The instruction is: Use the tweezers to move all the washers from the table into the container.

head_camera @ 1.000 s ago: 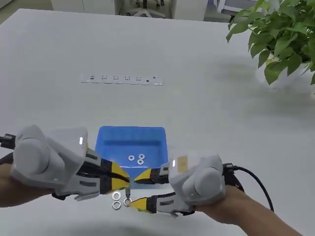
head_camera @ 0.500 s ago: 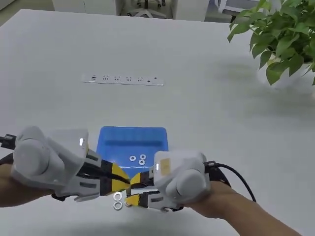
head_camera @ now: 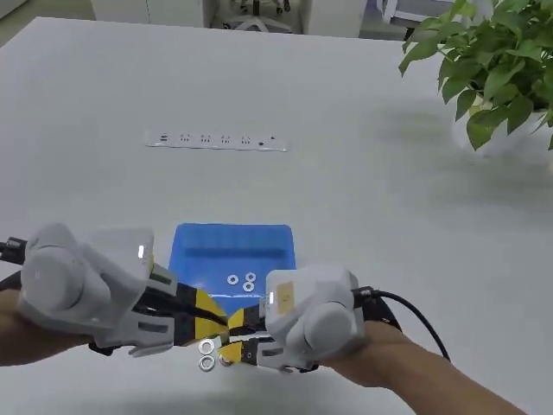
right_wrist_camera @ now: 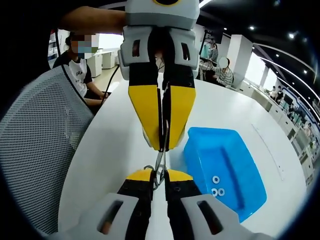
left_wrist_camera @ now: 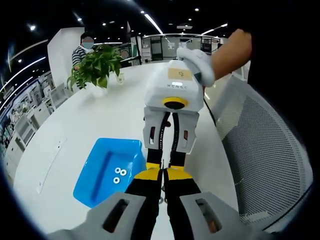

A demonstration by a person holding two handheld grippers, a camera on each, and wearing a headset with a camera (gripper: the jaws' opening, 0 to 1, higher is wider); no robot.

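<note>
Tweezers [right_wrist_camera: 161,150] are clamped between the left gripper [head_camera: 214,316] and right gripper [head_camera: 235,335], whose jaws both close on them. Three washers [head_camera: 248,281] lie in the blue container [head_camera: 194,246]. About three loose washers [head_camera: 206,362] lie on the table [head_camera: 346,173] beside it, not yet moved.

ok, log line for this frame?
left gripper: shut on tweezers | right gripper: shut on tweezers | container: three washers in | table: loose washers remaining

A white desk [head_camera: 363,199] bears a power strip [head_camera: 215,141] and a potted plant [head_camera: 488,65] at the far right. A grey mesh chair [right_wrist_camera: 40,150] stands beside it, under ceiling spots [left_wrist_camera: 197,9] in an open office.
</note>
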